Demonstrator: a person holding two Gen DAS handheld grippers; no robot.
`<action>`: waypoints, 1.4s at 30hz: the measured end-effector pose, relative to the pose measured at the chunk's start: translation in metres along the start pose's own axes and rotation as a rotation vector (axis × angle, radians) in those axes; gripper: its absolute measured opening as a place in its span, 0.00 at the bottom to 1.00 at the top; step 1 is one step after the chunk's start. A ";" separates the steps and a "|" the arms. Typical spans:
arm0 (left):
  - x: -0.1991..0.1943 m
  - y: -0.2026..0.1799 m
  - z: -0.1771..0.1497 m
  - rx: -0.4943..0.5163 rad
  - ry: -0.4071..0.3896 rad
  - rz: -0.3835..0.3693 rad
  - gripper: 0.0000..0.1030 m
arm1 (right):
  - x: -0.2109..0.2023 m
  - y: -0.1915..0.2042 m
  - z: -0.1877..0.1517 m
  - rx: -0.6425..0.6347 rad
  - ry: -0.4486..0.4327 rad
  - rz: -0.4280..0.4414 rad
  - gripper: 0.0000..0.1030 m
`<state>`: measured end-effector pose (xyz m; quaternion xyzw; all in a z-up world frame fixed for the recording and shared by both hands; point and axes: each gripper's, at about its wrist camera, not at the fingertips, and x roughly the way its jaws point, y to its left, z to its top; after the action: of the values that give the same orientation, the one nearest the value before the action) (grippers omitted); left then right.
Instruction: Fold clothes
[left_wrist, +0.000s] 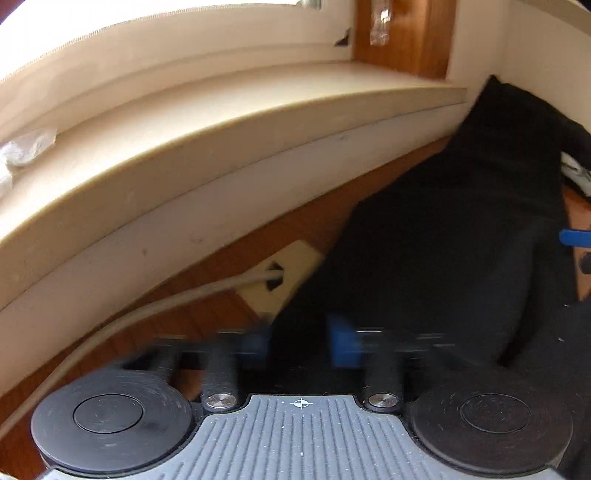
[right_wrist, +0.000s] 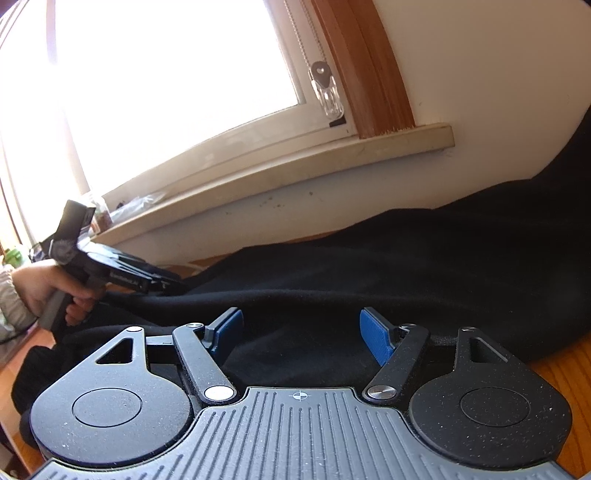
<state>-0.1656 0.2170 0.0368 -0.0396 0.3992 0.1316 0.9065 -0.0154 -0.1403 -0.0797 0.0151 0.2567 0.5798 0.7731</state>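
The black garment (right_wrist: 369, 266) lies spread on the wooden counter (right_wrist: 565, 369) below the windowsill (right_wrist: 295, 162), its long axis running from lower left to upper right of the right wrist frame, bunched against the wall at the far right.

The right gripper (right_wrist: 301, 332) hovers directly over the cloth, jaws spread wide with fabric under the gap. The left gripper (left_wrist: 299, 339) sits at the cloth's left edge; its jaws are motion-blurred but look parted (nothing visibly pinched). Both are near.

The fabric is matte, soft and fleece-like, with shallow ridges. A grey cable (left_wrist: 147, 310) runs into a beige socket (left_wrist: 284, 273) just beside the hem.
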 end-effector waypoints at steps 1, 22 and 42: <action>-0.005 -0.002 0.000 0.016 -0.022 0.016 0.02 | -0.001 -0.001 0.000 0.003 -0.003 0.004 0.68; -0.115 0.015 -0.054 -0.088 -0.294 0.242 0.66 | -0.006 -0.004 0.000 0.034 -0.038 0.027 0.68; -0.206 0.002 -0.200 -0.236 -0.272 0.121 0.40 | 0.014 0.140 0.017 -0.323 0.020 0.037 0.69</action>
<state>-0.4421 0.1410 0.0521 -0.1036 0.2565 0.2358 0.9316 -0.1304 -0.0769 -0.0250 -0.1105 0.1677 0.6279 0.7519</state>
